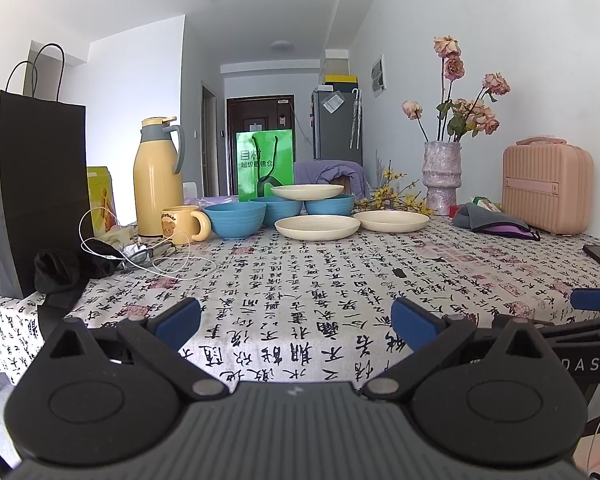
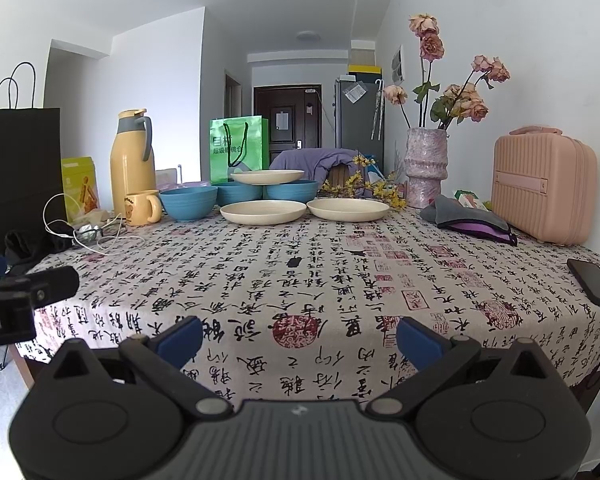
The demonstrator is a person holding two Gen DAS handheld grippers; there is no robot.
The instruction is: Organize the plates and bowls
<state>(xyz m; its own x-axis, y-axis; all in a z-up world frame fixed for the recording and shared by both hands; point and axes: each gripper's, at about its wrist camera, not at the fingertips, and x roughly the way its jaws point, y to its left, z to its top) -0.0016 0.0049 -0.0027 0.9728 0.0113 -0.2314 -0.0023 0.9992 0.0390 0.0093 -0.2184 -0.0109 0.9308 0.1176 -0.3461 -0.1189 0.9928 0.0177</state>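
Note:
Three blue bowls stand at the table's far side: a left bowl (image 1: 235, 219) (image 2: 188, 203), a middle bowl (image 1: 276, 209) (image 2: 236, 193) and a right bowl (image 1: 330, 204) (image 2: 292, 191). A cream plate (image 1: 307, 191) (image 2: 267, 176) rests on top of the middle and right bowls. Two more cream plates lie in front: one (image 1: 317, 226) (image 2: 263, 211) and one to its right (image 1: 397, 221) (image 2: 348, 209). My left gripper (image 1: 296, 324) is open and empty over the near table edge. My right gripper (image 2: 299, 340) is open and empty, also near the front edge.
A yellow thermos (image 1: 158, 178), bear mug (image 1: 184, 222), black paper bag (image 1: 28, 196), cables and dark cloth (image 1: 72, 268) sit at left. A vase of dried roses (image 1: 441, 178), pink case (image 1: 548, 192), grey pouch (image 1: 492, 222) and phone (image 2: 594, 282) sit at right. A green bag (image 1: 265, 164) stands behind the bowls.

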